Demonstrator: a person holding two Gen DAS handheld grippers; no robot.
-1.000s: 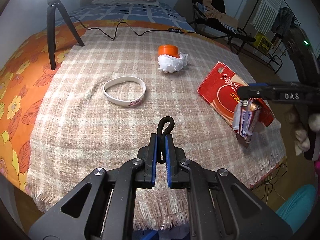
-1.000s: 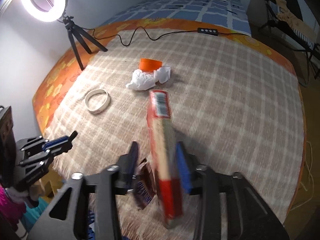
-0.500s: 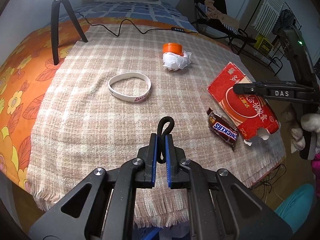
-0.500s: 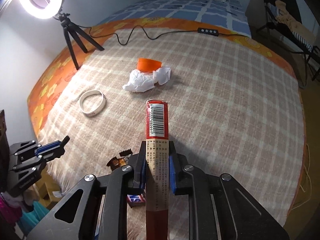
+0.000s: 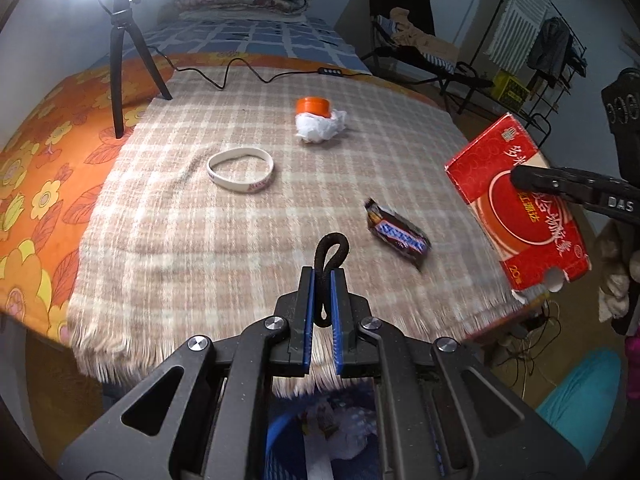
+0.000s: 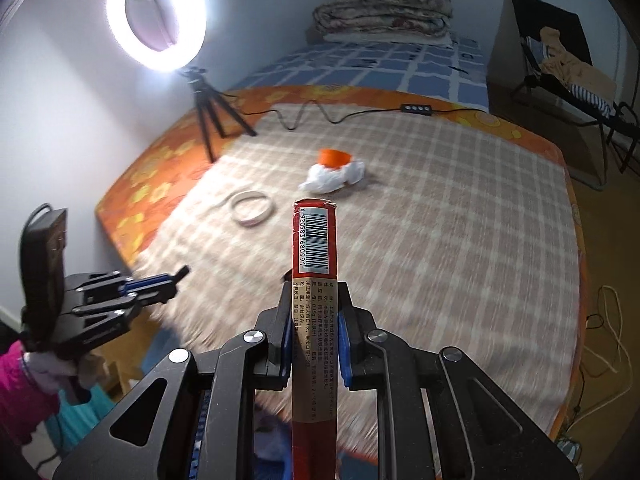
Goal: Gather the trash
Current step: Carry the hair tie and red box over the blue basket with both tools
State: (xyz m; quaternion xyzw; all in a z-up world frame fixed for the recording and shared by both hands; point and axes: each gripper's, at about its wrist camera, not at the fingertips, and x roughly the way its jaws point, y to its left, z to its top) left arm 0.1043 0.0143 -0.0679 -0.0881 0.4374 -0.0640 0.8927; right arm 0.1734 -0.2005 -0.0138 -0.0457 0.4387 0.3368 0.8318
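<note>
The right gripper (image 6: 312,322) is clamped on the long edges of a flat red carton (image 6: 314,280), and it hangs off the near right corner of the bed, at about three o'clock from the left gripper (image 5: 322,292). The carton looks light and hollow to me, thin card with one end flap torn open, so it should carry easily but would crush or skew if squeezed hard; the grip across its narrow thickness near the middle seems the sensible place. The left gripper's tongs are nearly closed on a black hair tie (image 5: 330,256), a soft loop that sticks up between the pads, limp and unlikely to slip. On the checked blanket (image 5: 168,216) a chocolate bar wrapper (image 5: 398,236) lies at about one o'clock from the left tongs, crinkly and slick by the look of it, best pinched flat across its middle. Farther off at twelve o'clock sit a crumpled white tissue (image 5: 320,128) touching an orange lid (image 5: 313,105), with a white wristband (image 5: 240,170) at eleven. The left view shows the carton's printed face, the wrapper, and a blue bin (image 5: 280,440) below the bed edge with white rubbish in it; the right view shows only the carton's barcode edge and hides the wrapper, but it does take in the ring light (image 6: 156,20) and a pink sleeve (image 6: 24,392) behind the left tool.
</note>
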